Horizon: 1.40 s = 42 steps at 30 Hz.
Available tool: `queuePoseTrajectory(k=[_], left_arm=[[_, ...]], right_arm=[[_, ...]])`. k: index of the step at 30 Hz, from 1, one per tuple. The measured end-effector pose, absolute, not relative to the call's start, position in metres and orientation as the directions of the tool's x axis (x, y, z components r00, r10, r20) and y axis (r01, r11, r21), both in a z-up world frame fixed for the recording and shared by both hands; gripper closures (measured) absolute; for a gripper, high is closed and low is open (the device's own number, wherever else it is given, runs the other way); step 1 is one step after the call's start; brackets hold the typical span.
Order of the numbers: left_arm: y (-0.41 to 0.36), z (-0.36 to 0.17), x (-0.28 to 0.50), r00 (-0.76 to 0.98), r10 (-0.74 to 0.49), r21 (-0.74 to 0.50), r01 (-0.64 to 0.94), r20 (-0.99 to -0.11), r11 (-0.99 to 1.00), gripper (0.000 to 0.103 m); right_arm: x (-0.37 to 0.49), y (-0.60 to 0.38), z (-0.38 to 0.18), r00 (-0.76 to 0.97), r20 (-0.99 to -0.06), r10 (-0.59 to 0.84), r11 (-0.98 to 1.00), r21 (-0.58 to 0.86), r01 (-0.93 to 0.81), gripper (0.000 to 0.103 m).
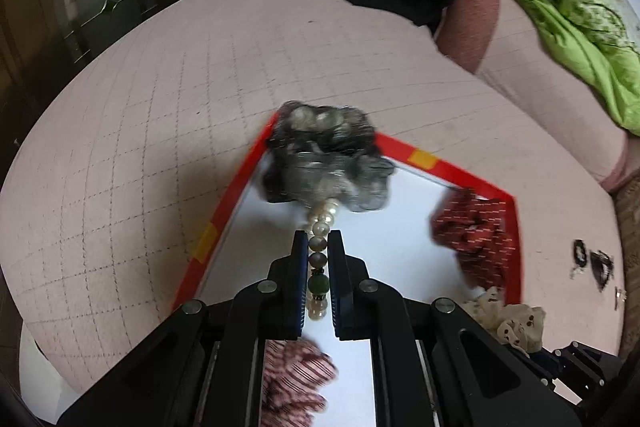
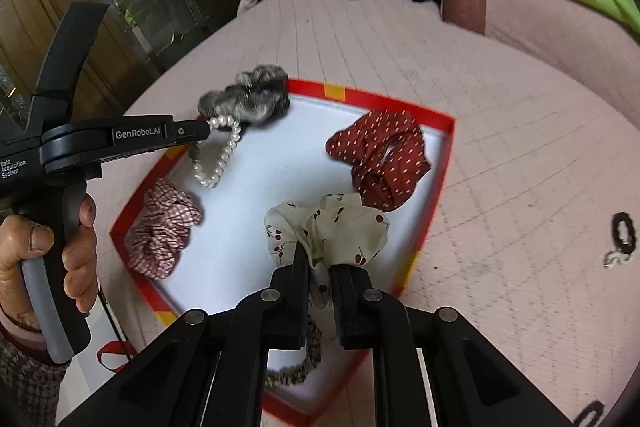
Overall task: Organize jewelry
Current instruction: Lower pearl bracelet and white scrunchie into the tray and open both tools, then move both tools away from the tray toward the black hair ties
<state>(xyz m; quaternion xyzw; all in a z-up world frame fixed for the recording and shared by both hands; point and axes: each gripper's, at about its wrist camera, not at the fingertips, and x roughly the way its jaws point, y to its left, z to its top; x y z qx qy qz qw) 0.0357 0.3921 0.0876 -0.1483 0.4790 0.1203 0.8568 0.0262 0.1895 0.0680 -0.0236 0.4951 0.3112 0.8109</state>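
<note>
Both grippers were clamped on jewelry pieces above the box.

The left gripper (image 1: 318, 247) had its black fingers (image 1: 298, 259) nearly closed on a pearl bead bracelet (image 1: 319, 227) bearing a fluffy grey-black scrunchie (image 1: 326, 155), while the right gripper (image 2: 320, 267) pinched a cream cherry-print fabric scrunchie (image 2: 340, 231) (its fingers almost together). Both hung over the shallow red-rimmed white-floored box (image 2: 256, 163) on the pink quilted bed (image 2: 500, 167); a dark red dotted scrunchie (image 2: 380, 159) and a pink checked scrunchie (image 2: 162, 227) lay inside, well apart.
</note>
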Motion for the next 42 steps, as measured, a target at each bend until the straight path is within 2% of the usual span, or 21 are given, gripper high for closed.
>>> queuePoseTrajectory(k=[5,6,8,12,21,26,36,42], left_arm=[[0.394,0.083,0.034,0.511,0.115,-0.100,-0.374,-0.852,0.922,0.091],[0.394,0.085,0.033,0.512,0.120,-0.095,-0.375,-0.850,0.922,0.088],[0.391,0.091,0.030,0.523,0.131,-0.090,-0.375,-0.842,0.923,0.068],[0.379,0.110,0.017,0.565,0.144,-0.084,-0.359,-0.812,0.930,0.058],[0.350,0.146,-0.025,0.597,0.197,-0.041,-0.362,-0.778,0.931,0.056],[0.319,0.159,-0.046,0.619,0.192,-0.048,-0.349,-0.762,0.936,0.050],[0.227,0.164,-0.072,0.654,0.124,-0.031,-0.221,-0.746,0.975,0.048],[0.186,0.148,-0.085,0.631,0.070,-0.060,-0.183,-0.772,0.981,0.048]], right_arm=[[0.031,0.194,0.057,0.309,-0.823,0.477,0.807,0.271,-0.525,0.088],[0.032,0.193,0.056,0.311,-0.823,0.475,0.808,0.269,-0.524,0.084],[0.032,0.193,0.056,0.313,-0.821,0.478,0.807,0.269,-0.526,0.073],[0.029,0.190,0.062,0.325,-0.811,0.487,0.800,0.265,-0.539,0.054],[0.010,0.159,0.086,0.354,-0.784,0.511,0.800,0.282,-0.530,0.053],[-0.011,0.125,0.097,0.381,-0.775,0.503,0.817,0.284,-0.502,0.050],[-0.040,0.049,0.104,0.457,-0.787,0.415,0.886,0.235,-0.400,0.050],[-0.055,-0.001,0.101,0.483,-0.797,0.363,0.920,0.223,-0.323,0.049]])
